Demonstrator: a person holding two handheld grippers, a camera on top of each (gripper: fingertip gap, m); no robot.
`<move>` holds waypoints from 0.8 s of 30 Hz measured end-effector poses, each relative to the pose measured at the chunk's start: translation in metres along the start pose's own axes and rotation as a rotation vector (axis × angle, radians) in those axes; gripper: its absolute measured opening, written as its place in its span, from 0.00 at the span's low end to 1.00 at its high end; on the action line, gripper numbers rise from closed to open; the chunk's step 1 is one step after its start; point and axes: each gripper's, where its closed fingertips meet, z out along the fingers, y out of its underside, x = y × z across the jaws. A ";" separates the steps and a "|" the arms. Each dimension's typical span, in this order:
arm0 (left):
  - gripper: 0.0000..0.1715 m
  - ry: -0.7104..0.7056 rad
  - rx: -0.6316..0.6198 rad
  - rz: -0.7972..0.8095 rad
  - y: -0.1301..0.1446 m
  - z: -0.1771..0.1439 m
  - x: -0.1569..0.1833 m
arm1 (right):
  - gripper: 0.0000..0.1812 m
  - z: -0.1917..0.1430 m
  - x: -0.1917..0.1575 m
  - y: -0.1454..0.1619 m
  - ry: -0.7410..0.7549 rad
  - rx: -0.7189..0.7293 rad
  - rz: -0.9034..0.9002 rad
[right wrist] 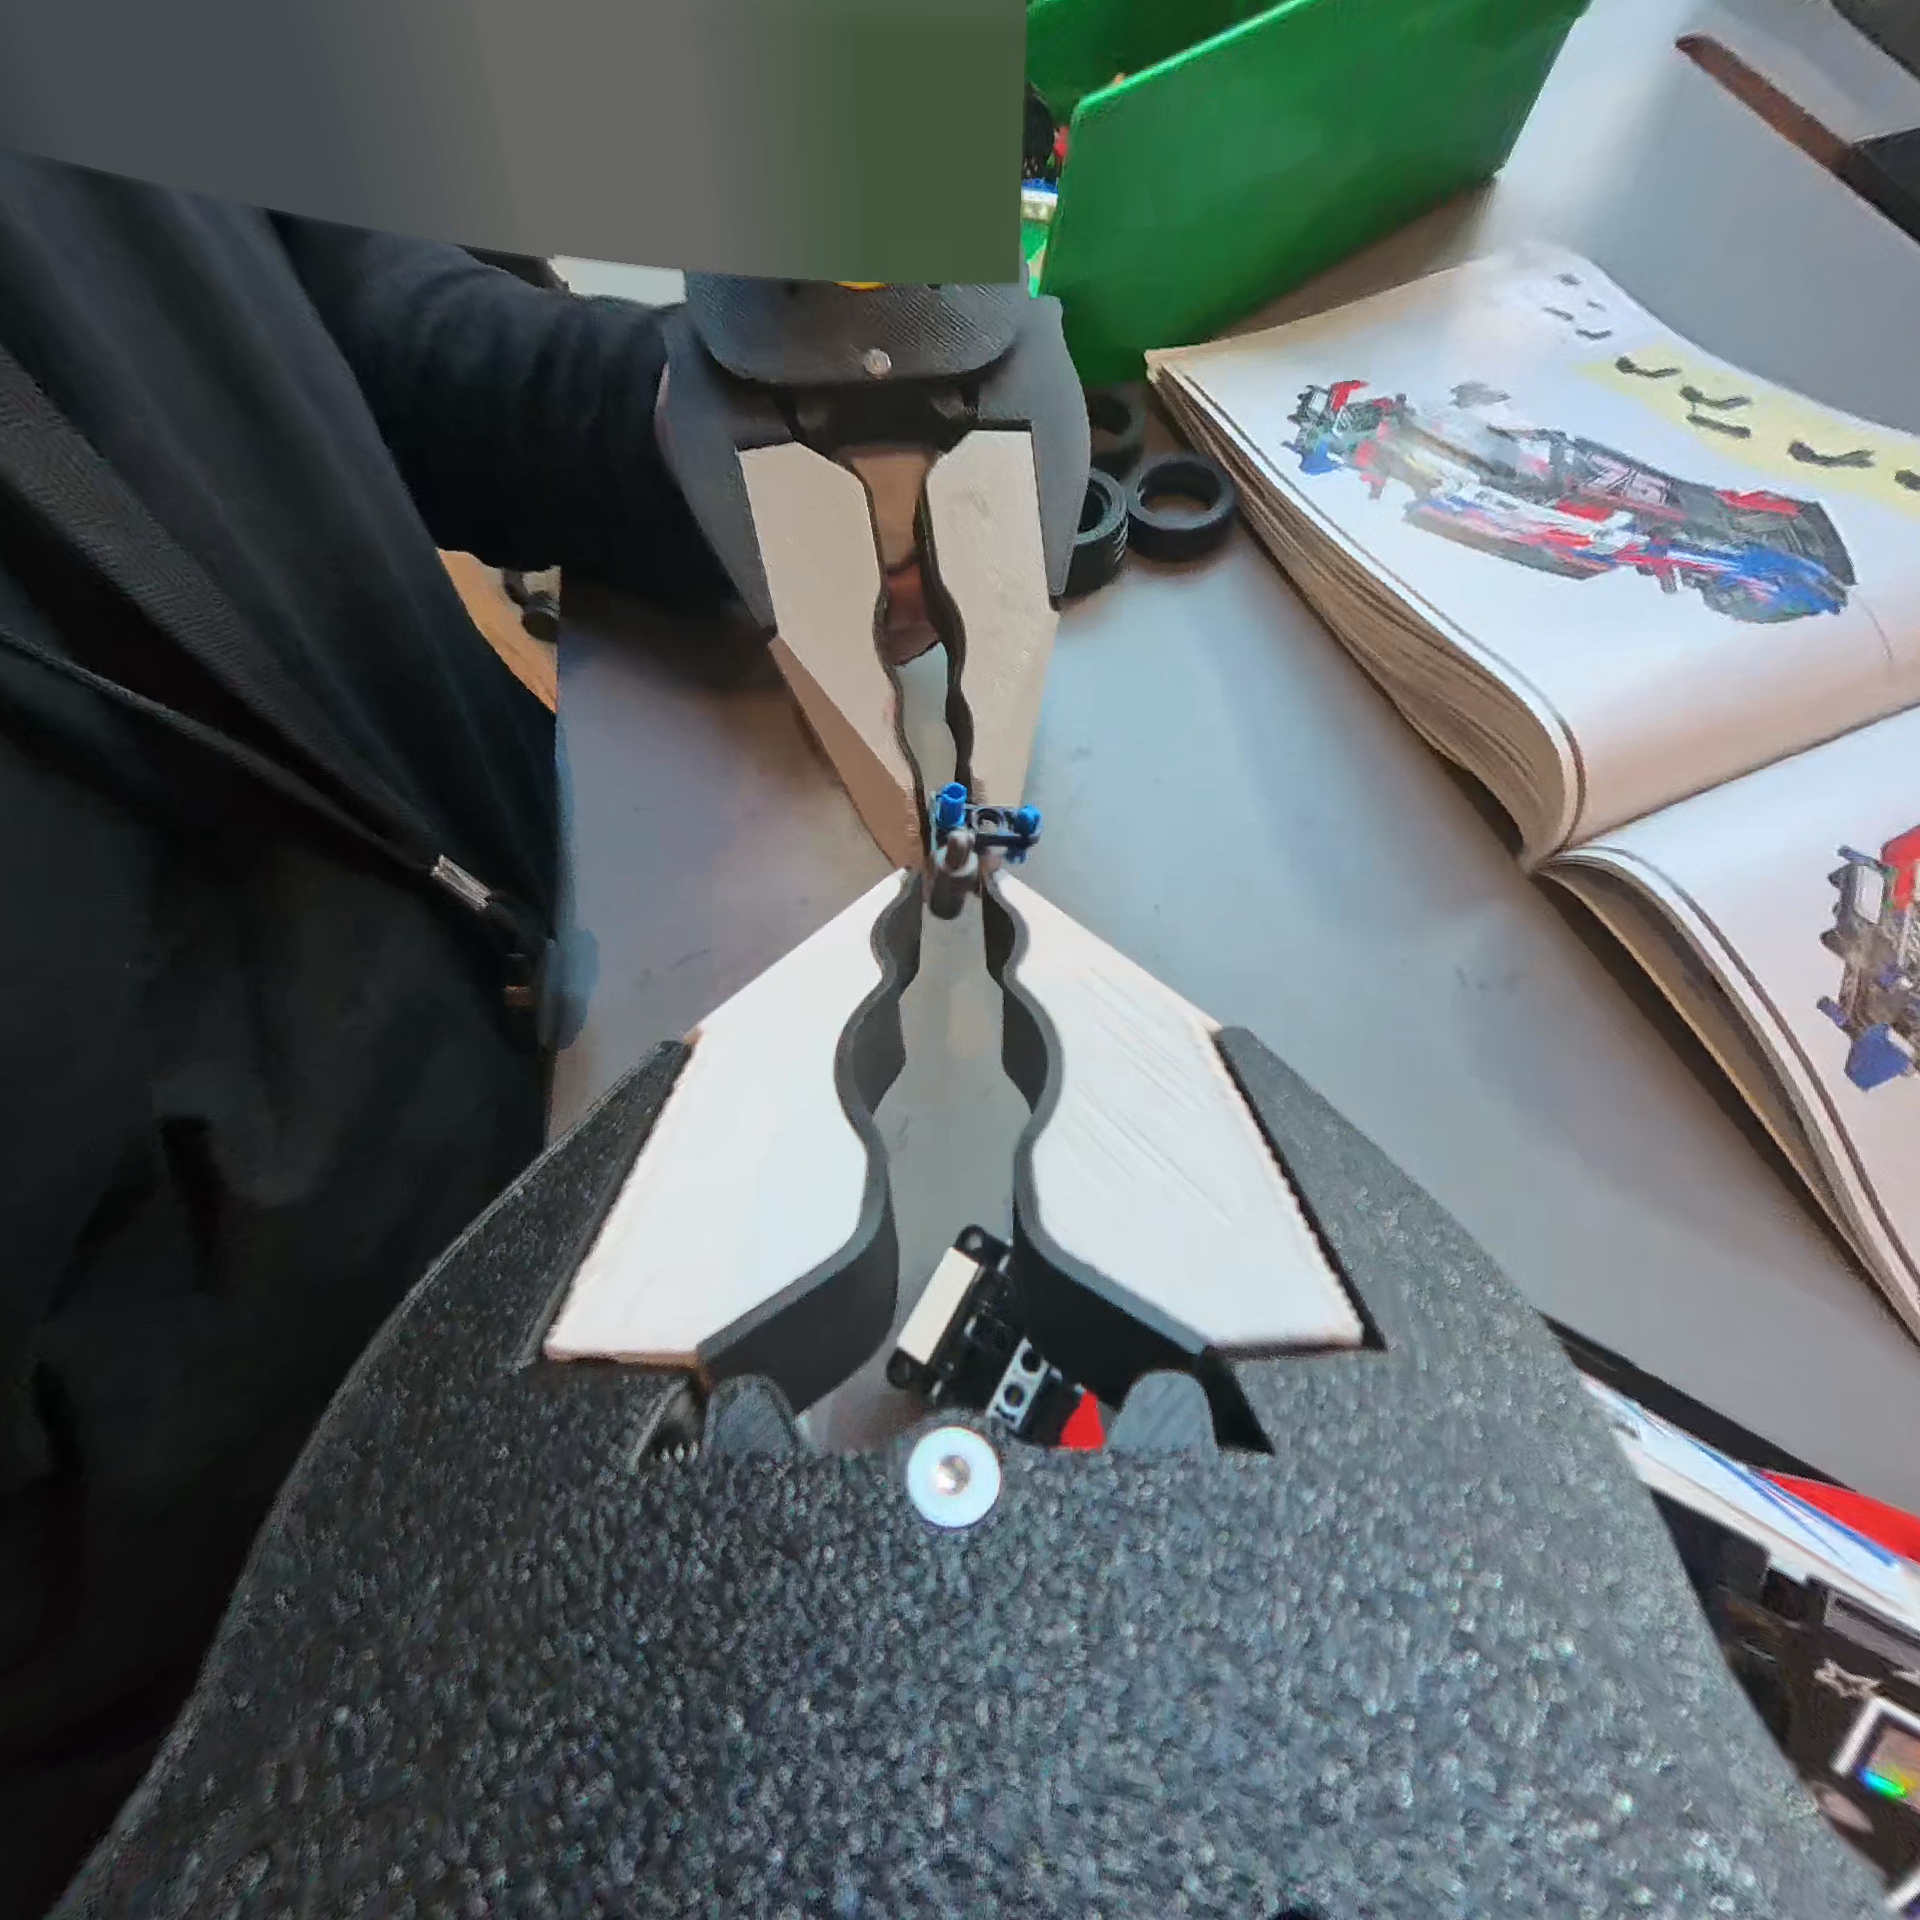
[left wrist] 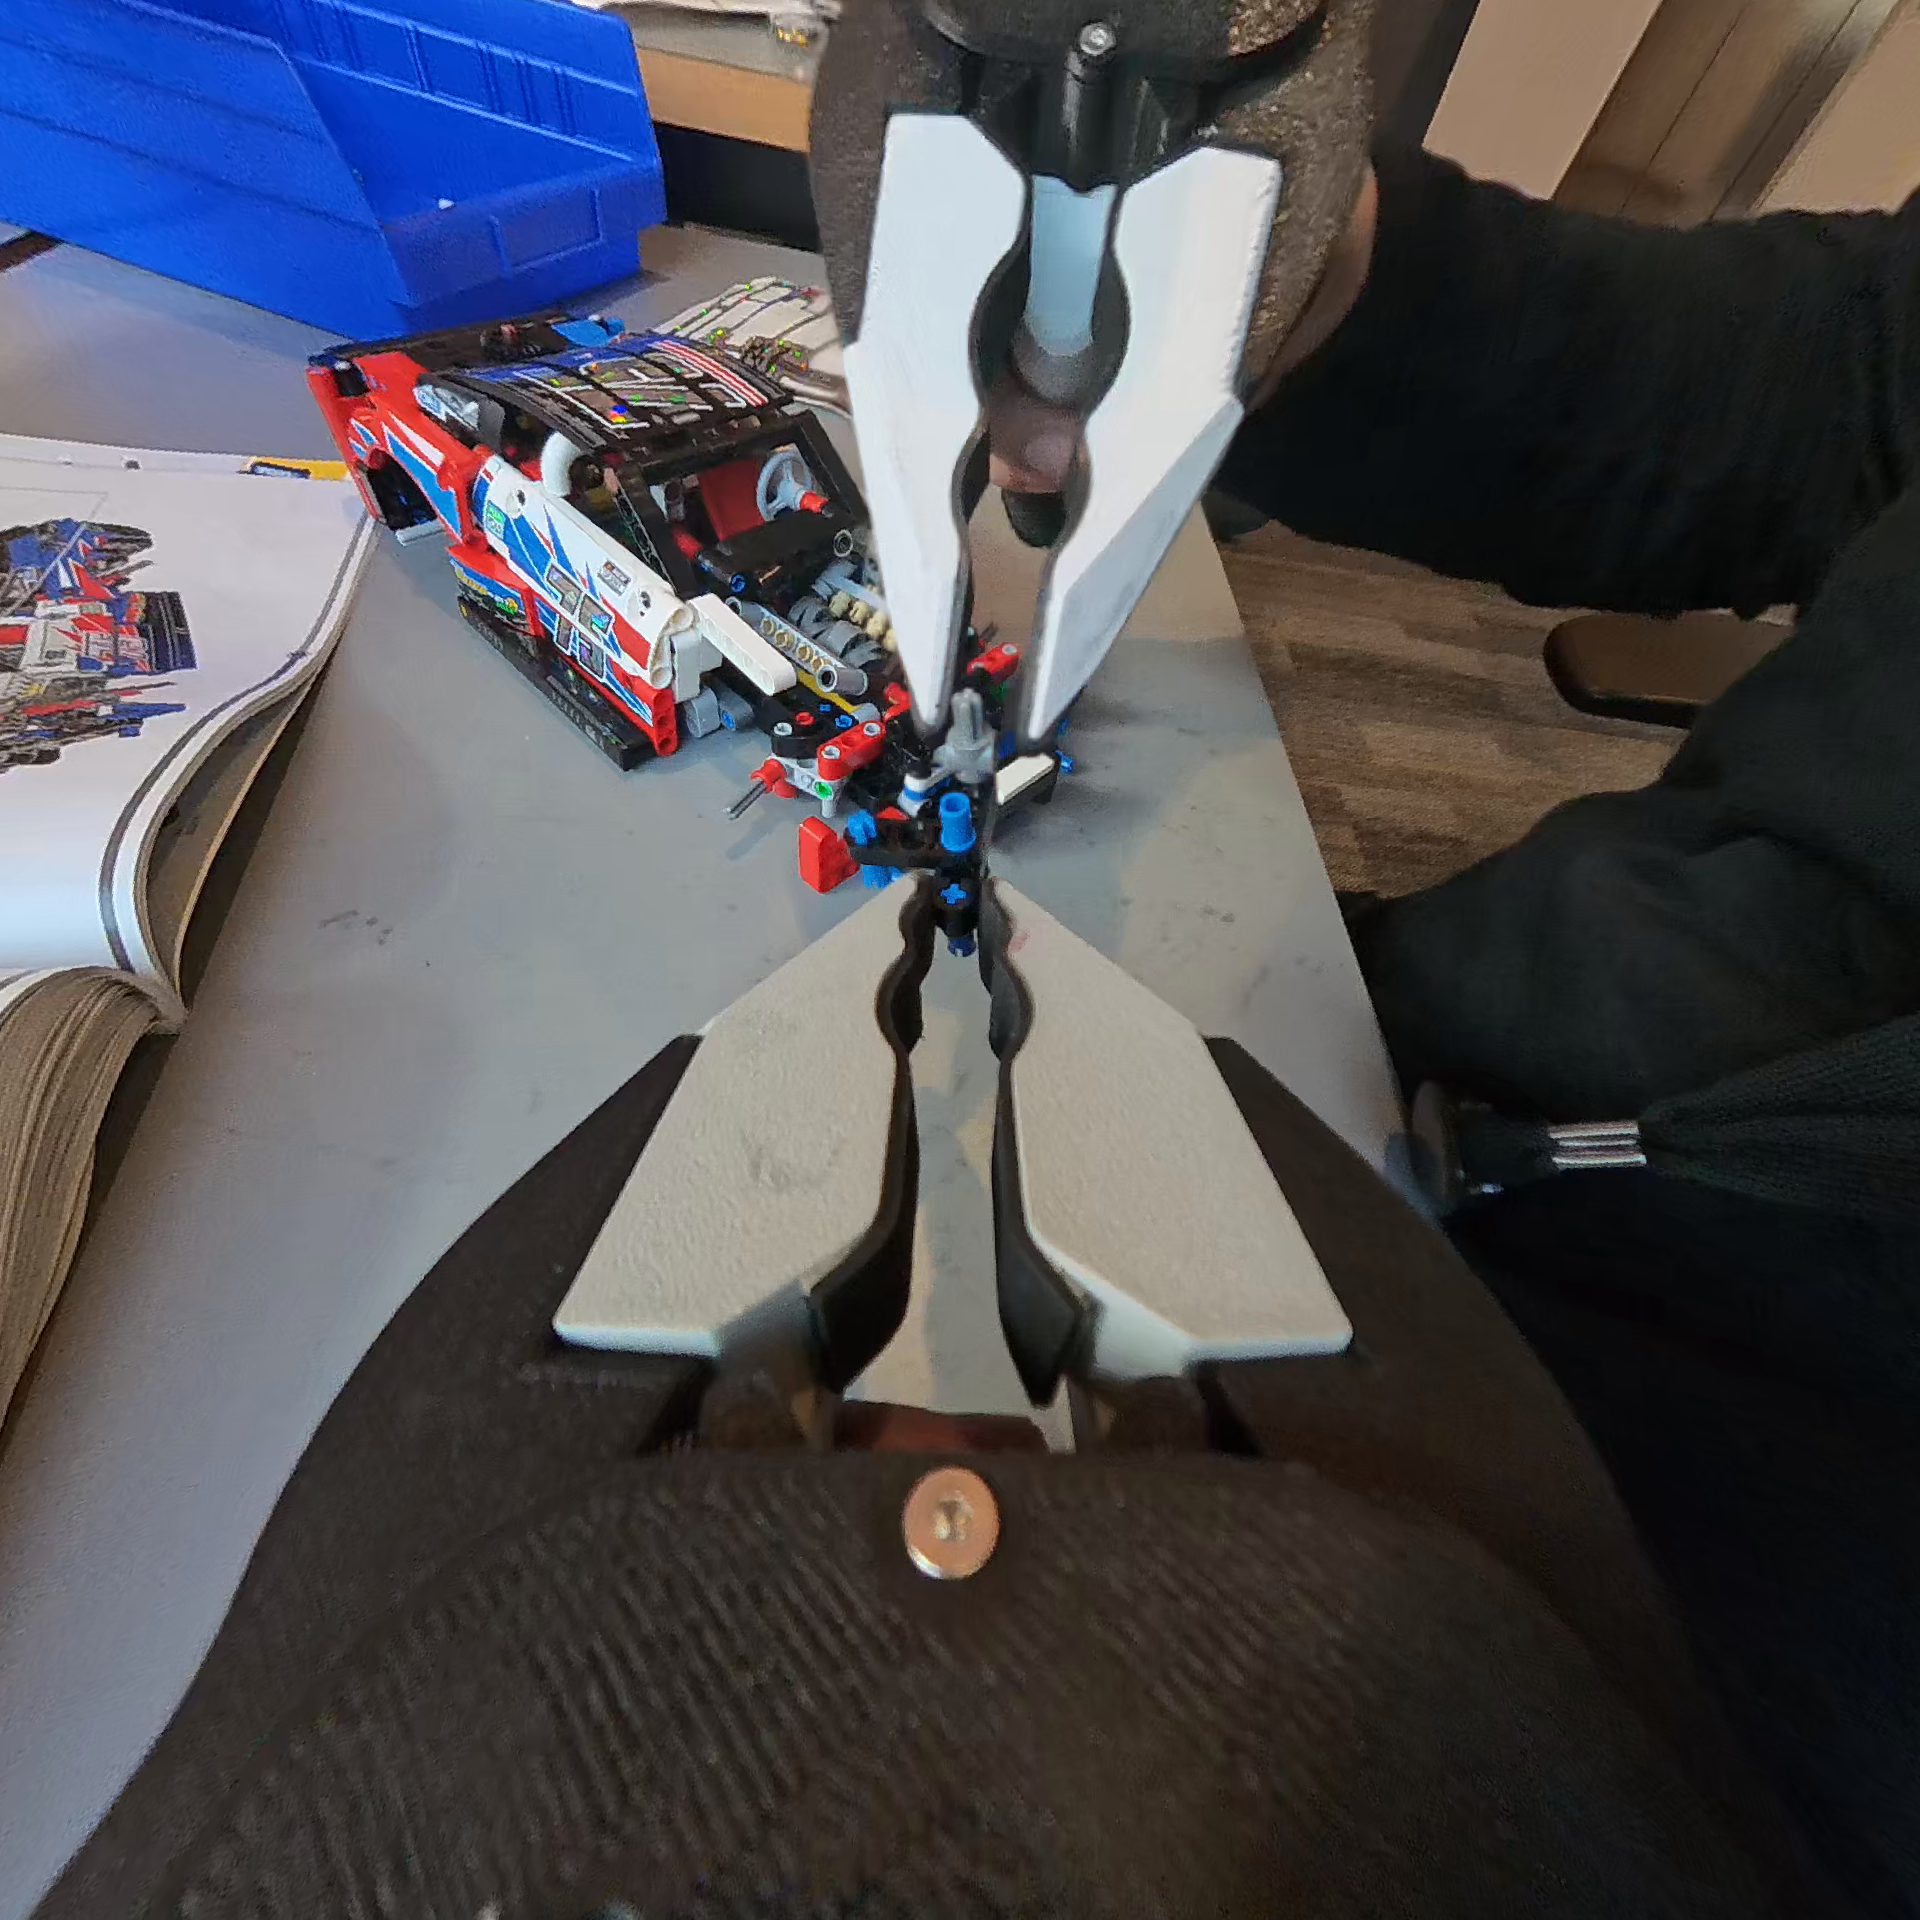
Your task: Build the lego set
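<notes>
My left gripper is shut on a small black piece with blue pins, held above the grey table. My right gripper comes in from above, facing it, shut on a small grey pin piece that meets the black piece. In the right wrist view my right gripper holds the grey piece against the black piece in the left gripper. The partly built red, white and blue lego car lies behind, its open front frame just beyond the tips.
An open instruction book lies at the left, also at the right in the right wrist view. A blue bin and a green bin stand behind. Black tyres lie near the book. A person's black sleeve borders the table edge. My two grippers' fingertips are within a few centimetres of each other.
</notes>
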 end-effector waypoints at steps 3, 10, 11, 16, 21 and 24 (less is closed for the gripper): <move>0.03 0.011 0.013 -0.004 -0.003 -0.001 0.002 | 0.07 -0.001 -0.003 -0.004 0.031 0.021 -0.009; 0.03 -0.010 -0.035 0.084 0.004 0.004 0.006 | 0.04 0.004 -0.007 0.002 0.030 -0.025 -0.001; 0.03 -0.018 -0.043 0.099 0.005 0.005 0.005 | 0.04 0.004 -0.007 0.004 0.035 -0.042 -0.010; 0.03 -0.029 -0.019 0.121 0.000 0.004 0.005 | 0.07 0.003 -0.004 0.004 0.078 -0.059 -0.030; 0.03 -0.031 -0.013 0.134 -0.001 0.001 0.006 | 0.04 0.004 -0.007 0.003 0.085 -0.074 -0.062; 0.03 -0.024 -0.013 0.080 -0.001 0.001 0.004 | 0.04 0.004 -0.006 0.002 0.106 -0.085 -0.077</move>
